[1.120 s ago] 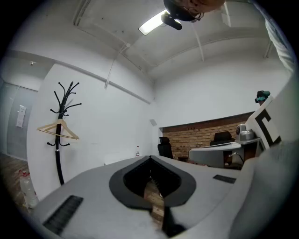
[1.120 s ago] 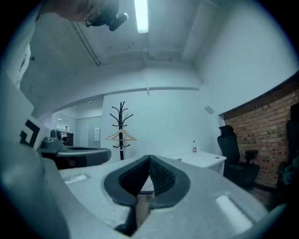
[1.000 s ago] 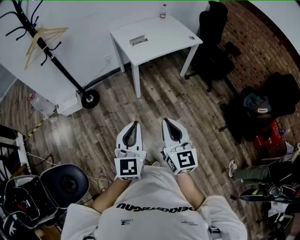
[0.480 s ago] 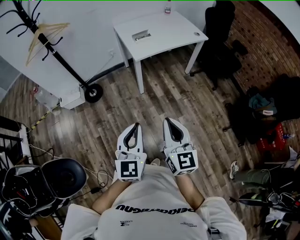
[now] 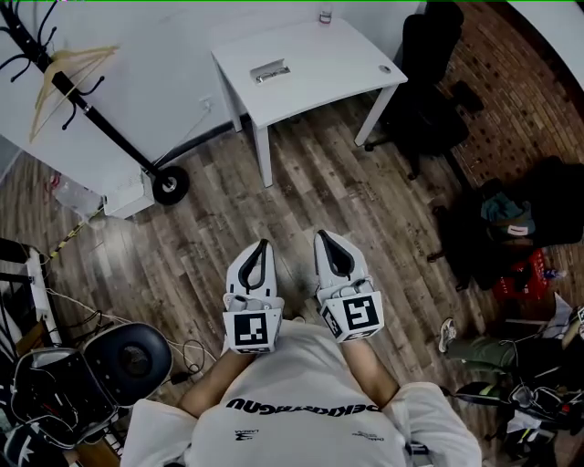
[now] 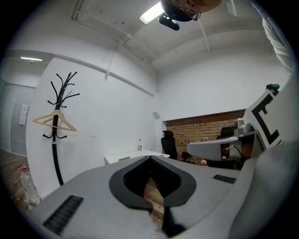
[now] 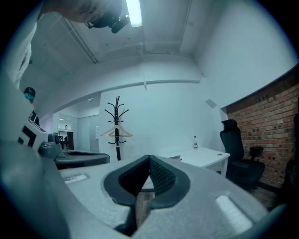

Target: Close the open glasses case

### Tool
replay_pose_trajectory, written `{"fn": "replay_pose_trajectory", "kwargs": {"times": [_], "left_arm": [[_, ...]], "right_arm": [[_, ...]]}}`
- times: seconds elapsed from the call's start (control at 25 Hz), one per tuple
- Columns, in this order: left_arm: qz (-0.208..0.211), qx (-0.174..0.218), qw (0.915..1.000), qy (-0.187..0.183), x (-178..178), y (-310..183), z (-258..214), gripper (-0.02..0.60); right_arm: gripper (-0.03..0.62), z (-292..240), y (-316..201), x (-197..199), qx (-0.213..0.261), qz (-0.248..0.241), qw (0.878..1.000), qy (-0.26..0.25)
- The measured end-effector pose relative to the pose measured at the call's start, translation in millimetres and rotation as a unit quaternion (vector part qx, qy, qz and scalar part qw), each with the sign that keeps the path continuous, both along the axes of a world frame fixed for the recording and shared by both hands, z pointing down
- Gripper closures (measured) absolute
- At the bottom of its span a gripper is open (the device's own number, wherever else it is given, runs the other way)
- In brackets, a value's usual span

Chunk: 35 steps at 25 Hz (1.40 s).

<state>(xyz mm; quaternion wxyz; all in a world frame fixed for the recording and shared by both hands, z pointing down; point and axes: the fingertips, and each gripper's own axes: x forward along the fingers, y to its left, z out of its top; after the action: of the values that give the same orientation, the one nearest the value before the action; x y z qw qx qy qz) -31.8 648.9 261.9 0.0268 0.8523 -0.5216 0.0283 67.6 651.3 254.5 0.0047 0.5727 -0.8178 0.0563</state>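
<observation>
Glasses case [image 5: 270, 71], a small grey box on the white square table [image 5: 333, 68] well ahead, is probably light, rigid and skiddy, so press its lid's free edge; white left gripper [image 5: 264, 243] and right gripper [image 5: 322, 236] are empty, jaws together.

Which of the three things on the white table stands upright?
The small bottle at the far edge of the table. The grey glasses case and the little round object both lie flat.

The glasses case [image 5: 270, 71] lies on the table [image 5: 324, 66], coat rack [image 5: 99, 121] left, chair [image 5: 429, 82] right.
</observation>
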Motion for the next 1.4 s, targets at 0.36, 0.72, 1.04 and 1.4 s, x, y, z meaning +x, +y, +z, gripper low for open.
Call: {"fn": "replay_pose_trajectory", "kwargs": {"times": [0.36, 0.72, 1.04, 1.4], "left_arm": [[0.016, -0.006, 0.9998, 0.012, -10, -157, -18, 0.583], [0.036, -0.019, 0.9991, 0.013, -37, -296, -17, 0.583], [0.061, -0.027, 0.9976, 0.019, -55, -378, -11, 0.583], [0.061, -0.05, 0.9964, 0.031, -53, -421, 5, 0.583]], "right_arm": [[0.592, -17, -150, -12, -0.004, 0.016, 1.0, 0.006], [0.592, -16, -285, -38, -0.017, 0.035, 0.999, 0.004], [0.592, -19, -366, -60, -0.021, 0.059, 0.998, 0.015], [0.592, -14, -407, -57, -0.033, 0.067, 0.997, 0.024]]}}
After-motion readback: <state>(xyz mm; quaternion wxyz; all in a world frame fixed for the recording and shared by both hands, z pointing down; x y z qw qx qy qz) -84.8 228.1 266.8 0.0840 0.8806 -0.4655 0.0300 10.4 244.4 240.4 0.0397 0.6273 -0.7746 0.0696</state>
